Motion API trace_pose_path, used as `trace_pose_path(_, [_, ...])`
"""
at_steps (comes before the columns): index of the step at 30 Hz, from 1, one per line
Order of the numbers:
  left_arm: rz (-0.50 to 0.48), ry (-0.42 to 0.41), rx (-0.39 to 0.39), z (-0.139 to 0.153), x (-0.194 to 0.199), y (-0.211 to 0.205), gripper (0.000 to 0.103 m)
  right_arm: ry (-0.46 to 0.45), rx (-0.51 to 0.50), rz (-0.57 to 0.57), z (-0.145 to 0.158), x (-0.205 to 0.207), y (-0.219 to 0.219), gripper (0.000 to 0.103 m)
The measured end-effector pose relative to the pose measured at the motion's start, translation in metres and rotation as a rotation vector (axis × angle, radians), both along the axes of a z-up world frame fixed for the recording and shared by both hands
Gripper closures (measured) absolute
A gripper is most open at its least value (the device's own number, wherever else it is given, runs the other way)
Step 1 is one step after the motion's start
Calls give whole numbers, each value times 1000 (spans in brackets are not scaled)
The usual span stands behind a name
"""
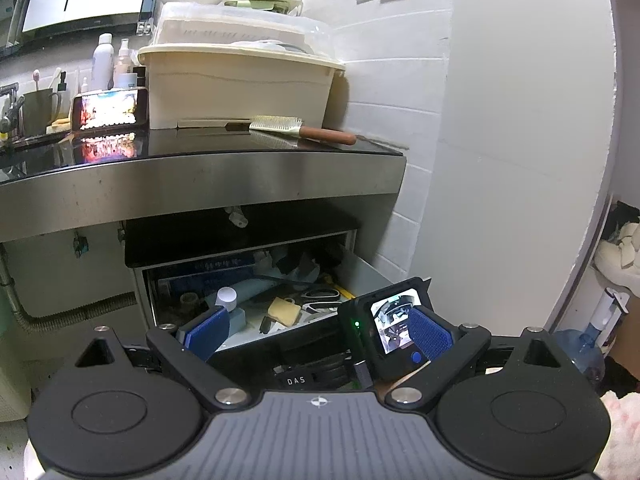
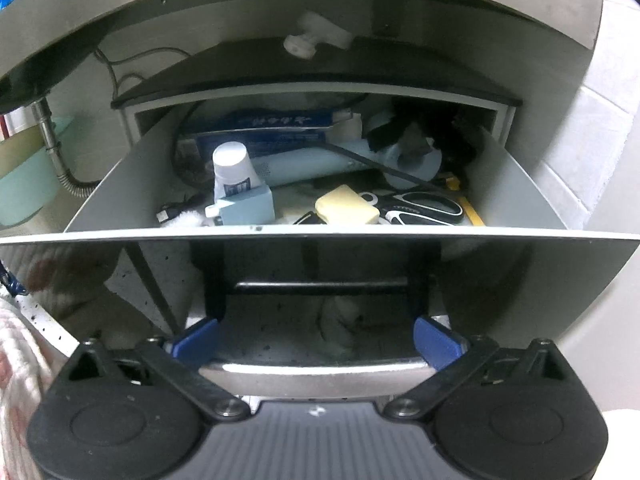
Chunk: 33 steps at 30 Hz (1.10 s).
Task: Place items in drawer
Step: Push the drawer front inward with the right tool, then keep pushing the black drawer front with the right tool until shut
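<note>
Right gripper (image 2: 316,342) sits spread wide, released, straddling the drawer handle (image 2: 316,372) without pinching it. We see our left gripper (image 1: 320,330) also open, empty. Drawer (image 2: 120,184) is pulled out, cluttered. Hairbrush (image 1: 298,130) on countertop (image 1: 200,156) looks light, stiff; we'd grip its wooden handle.

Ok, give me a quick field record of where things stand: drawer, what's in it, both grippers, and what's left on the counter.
drawer: drawer pulled open under the counter
contents: yellow sponge, scissors, white-capped bottle, blue boxes at the back
left gripper: left gripper jaws open, nothing between them, raised in front of the drawer
right gripper: right gripper jaws wide open, holding nothing, by the drawer front's handle
counter: hairbrush lying in front of the cream bin; lit phone to its left
</note>
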<state>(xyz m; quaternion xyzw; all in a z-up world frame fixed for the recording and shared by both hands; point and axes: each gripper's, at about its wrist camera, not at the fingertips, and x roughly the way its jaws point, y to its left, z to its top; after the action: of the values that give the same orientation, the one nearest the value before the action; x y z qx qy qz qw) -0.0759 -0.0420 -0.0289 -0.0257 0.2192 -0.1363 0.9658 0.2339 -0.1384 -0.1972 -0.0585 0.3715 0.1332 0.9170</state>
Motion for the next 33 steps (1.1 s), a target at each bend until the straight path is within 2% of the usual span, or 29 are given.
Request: trace_pose_path(33, [11, 18, -10, -3, -1, 2, 6, -10, -1, -2, -3, 7, 2, 0])
